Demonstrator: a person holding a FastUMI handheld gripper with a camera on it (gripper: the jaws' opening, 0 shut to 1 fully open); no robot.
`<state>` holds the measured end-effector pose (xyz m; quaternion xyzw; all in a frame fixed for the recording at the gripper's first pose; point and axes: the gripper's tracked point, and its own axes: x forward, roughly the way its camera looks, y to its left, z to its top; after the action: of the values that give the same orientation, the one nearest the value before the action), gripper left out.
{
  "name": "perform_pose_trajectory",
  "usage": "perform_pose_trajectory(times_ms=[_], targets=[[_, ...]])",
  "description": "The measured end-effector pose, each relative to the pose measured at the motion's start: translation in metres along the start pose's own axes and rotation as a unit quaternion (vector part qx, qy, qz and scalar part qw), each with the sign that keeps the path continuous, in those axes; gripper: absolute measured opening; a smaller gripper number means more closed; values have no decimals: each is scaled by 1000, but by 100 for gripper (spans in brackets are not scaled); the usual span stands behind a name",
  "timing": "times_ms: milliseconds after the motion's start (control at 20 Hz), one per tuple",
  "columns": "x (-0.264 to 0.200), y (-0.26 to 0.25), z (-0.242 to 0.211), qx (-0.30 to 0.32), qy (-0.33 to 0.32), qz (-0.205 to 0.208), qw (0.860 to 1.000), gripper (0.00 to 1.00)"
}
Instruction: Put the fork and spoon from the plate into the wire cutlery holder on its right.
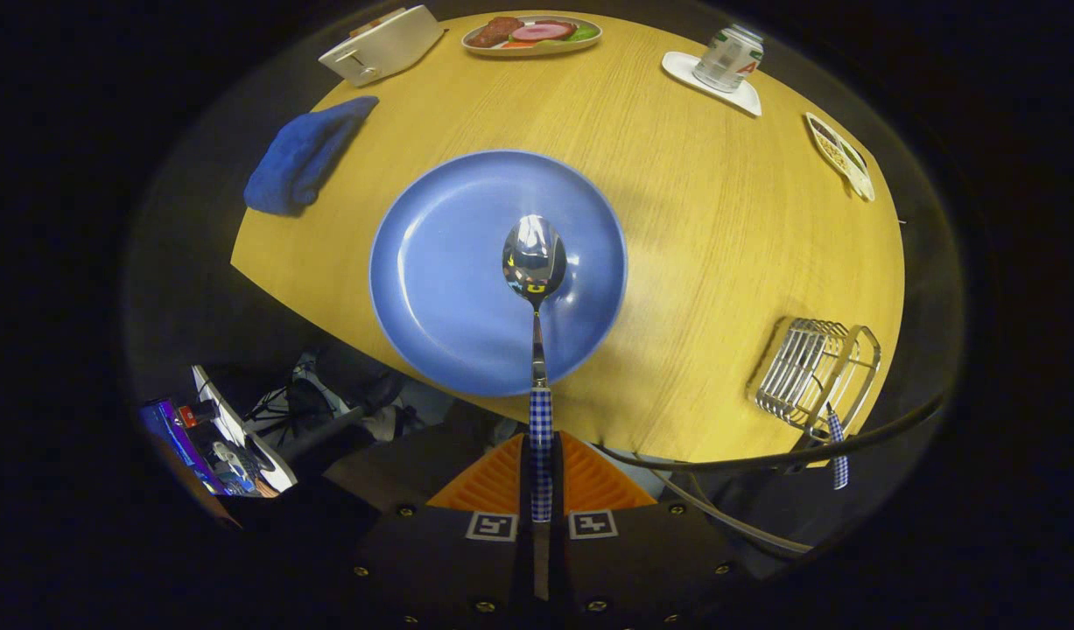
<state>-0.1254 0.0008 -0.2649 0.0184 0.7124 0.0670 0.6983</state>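
Holding the shiny steel spoon w/ blue-and-white checked handle (535, 289), the gripper (541, 490) has both fingers pressed together on that handle, bowl pointing straight ahead and hovering over the round blue plate (440, 289). Looks lifted, not resting, though I can't be sure there's a gap. Plate otherwise bare, so no cutlery left lying on it. Off to the right, near the table edge, the silver wire cutlery holder (808, 372) already has one checked handle poking out below it (838, 446), prob. the fork, but its head is hidden behind the wires so can't confirm. By my reckoning task is abt halfway or more: one piece seems stowed, spoon picked up, still to be carried right and dropped in. Spoon itself: polished, mirror-like bowl w/ reflections, slim metal neck, handle wrapped in small check pattern, sitting straight along the fingers' line. Round wooden table (720, 245) under it all.
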Motion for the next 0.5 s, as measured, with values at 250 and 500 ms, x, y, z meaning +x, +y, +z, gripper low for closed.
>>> perform_pose_trajectory(times_ms=[250, 500], targets=[[-37, -43, -49, 33, 15, -1, 999, 7], [-66, -85, -93, 69, 17, -9, 997, 7]])
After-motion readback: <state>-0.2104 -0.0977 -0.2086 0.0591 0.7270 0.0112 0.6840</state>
